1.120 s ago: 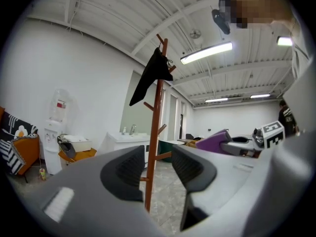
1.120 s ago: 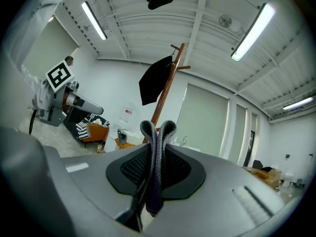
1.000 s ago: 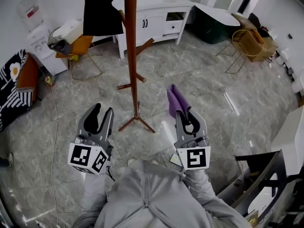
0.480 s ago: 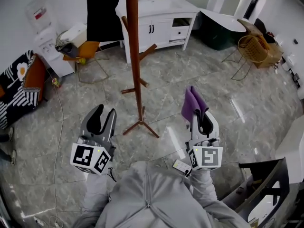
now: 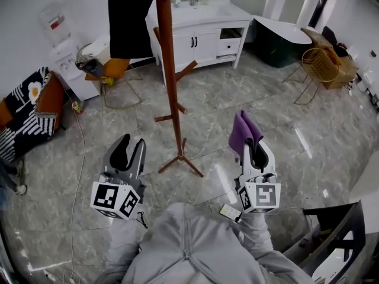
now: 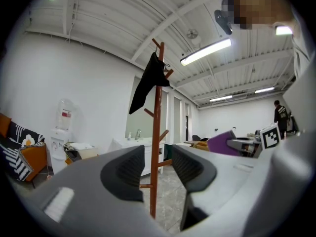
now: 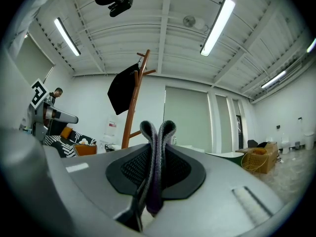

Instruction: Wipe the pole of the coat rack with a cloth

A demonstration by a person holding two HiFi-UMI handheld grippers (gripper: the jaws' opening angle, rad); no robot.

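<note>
A wooden coat rack (image 5: 170,76) stands on a marble floor (image 5: 260,105), a black garment (image 5: 130,13) hanging near its top. The right gripper (image 5: 253,152) pinches a folded purple cloth (image 5: 243,132) — apart from the pole, to its right. The left gripper (image 5: 125,152) is empty, jaws apart.

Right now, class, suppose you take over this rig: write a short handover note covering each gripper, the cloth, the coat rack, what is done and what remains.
Left gripper: open, empty, pointing toward the pole.
Right gripper: shut on the purple cloth, which is folded and sticks up out of the jaws.
The coat rack stands upright on the floor ahead; a black garment hangs near its top.
Done: cloth in grip.
Left: the cloth is apart from the pole; bring it on and wipe.
</note>
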